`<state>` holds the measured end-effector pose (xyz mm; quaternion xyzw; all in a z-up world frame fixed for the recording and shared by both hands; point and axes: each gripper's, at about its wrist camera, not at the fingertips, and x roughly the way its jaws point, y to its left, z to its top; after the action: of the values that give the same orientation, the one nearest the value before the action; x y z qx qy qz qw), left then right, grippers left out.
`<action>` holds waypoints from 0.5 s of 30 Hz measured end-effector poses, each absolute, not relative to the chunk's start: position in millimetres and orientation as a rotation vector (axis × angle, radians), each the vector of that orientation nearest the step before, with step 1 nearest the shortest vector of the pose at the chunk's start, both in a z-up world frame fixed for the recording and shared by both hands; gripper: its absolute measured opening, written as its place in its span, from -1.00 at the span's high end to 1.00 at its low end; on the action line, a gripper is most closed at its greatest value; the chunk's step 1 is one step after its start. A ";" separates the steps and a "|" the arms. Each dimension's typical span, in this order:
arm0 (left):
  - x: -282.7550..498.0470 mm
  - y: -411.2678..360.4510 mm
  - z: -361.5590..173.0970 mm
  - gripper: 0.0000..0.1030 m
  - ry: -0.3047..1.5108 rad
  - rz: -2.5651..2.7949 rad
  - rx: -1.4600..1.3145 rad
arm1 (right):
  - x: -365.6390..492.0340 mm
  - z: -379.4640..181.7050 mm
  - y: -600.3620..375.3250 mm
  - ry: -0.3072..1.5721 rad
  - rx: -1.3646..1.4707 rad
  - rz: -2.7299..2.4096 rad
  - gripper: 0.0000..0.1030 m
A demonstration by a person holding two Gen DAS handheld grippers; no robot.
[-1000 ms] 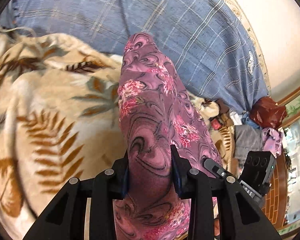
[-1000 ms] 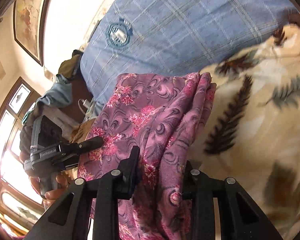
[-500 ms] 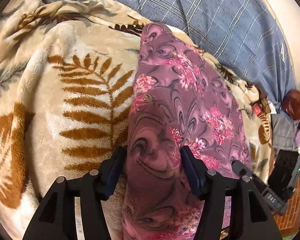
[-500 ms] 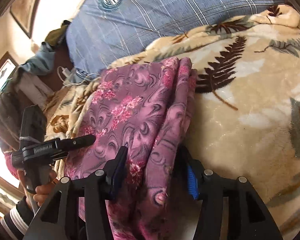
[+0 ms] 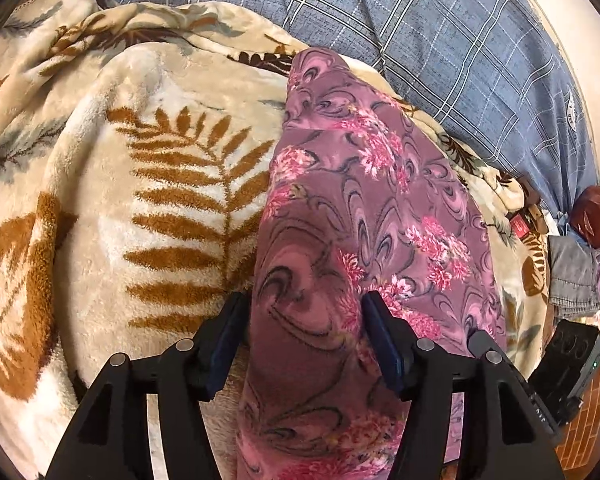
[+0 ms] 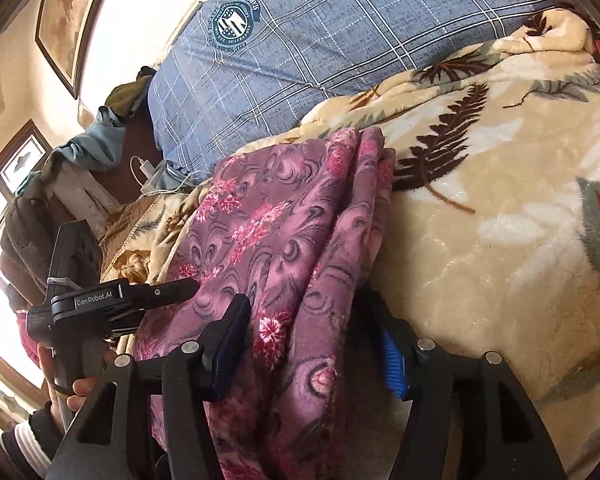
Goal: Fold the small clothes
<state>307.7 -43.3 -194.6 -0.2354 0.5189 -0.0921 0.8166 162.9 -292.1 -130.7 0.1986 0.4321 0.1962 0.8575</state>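
Note:
A purple garment with pink flowers [image 5: 360,200] lies folded in a long strip on the cream leaf-print blanket [image 5: 160,200]. My left gripper [image 5: 306,320] straddles its near end, jaws apart, pads just off the cloth. In the right wrist view the same garment [image 6: 284,220] shows several stacked layers along its right edge. My right gripper [image 6: 316,336] straddles that edge; its jaws are opening and the cloth sits loose between them. The left gripper [image 6: 160,292] also shows there, held by a hand [image 6: 80,388] at the garment's left side.
A blue plaid pillow [image 5: 420,40] lies behind the blanket [image 6: 480,200]. A pile of other clothes [image 5: 572,272] and a dark red bag [image 5: 596,212] sit at the right. A white charger cable [image 6: 144,168] lies beside the pillow [image 6: 320,40].
Both grippers came down with the garment until it lay on the blanket. Both sets of jaws then spread and let go of the cloth they were pinching.

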 end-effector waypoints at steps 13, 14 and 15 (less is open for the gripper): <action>313.1 -49.4 -194.3 -0.20 1.124 -0.171 -0.502 | 160.0 -126.7 -271.2 0.945 0.402 0.513 -1.00; 312.9 -49.1 -193.8 -0.20 1.128 -0.168 -0.508 | 160.5 -126.7 -273.1 0.951 0.412 0.526 -1.00; 312.4 -47.6 -193.2 -0.20 1.135 -0.165 -0.525 | 161.3 -126.2 -274.2 0.959 0.413 0.532 -1.00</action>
<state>312.4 -47.6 -193.2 -0.2456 0.5306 -0.0771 0.8076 161.3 -274.2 -126.2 0.1950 0.4526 0.2508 0.8332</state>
